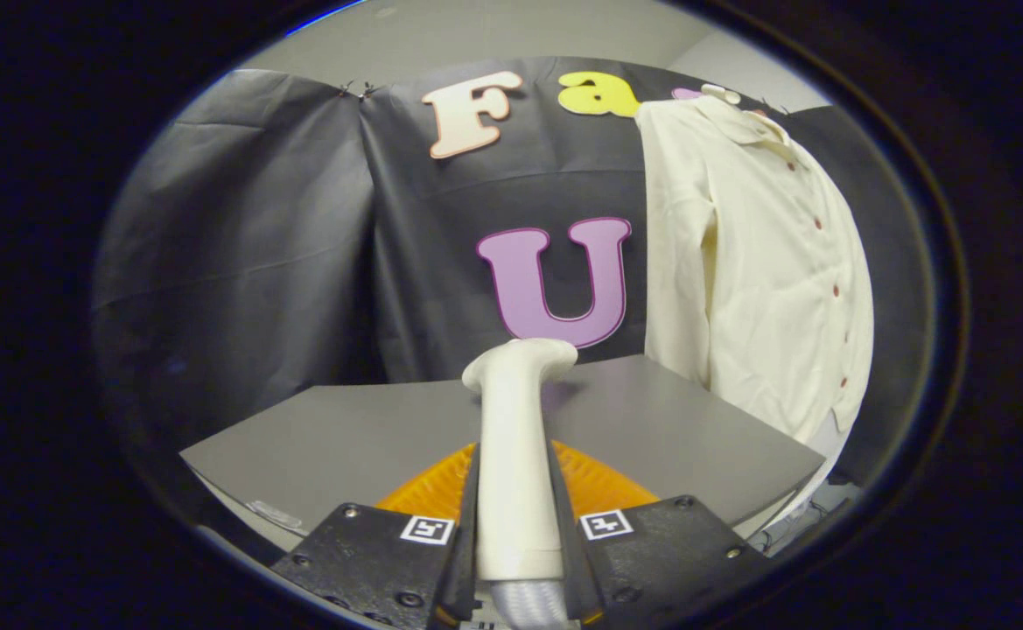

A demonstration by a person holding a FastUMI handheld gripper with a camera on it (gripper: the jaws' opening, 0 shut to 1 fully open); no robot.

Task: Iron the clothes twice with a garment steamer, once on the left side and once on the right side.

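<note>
The black two-finger gripper [518, 534] is closed on the handle of the cream-white plastic garment steamer [515, 455], both fingers [388, 547] pressing its sides. From between the fingers the steamer runs straight ahead, its rounded head ending just past the fingertips, above the grey flat tabletop [371, 437]. Under the steamer, right at the fingers, lies an orange ribbed round mat [437, 486] on that table. Beyond the steamer's head and off to its right, past the table's far edge, hangs the cream long-sleeved button-front shirt [756, 262], upright against the booth's black cloth wall, well apart from the steamer.
</note>
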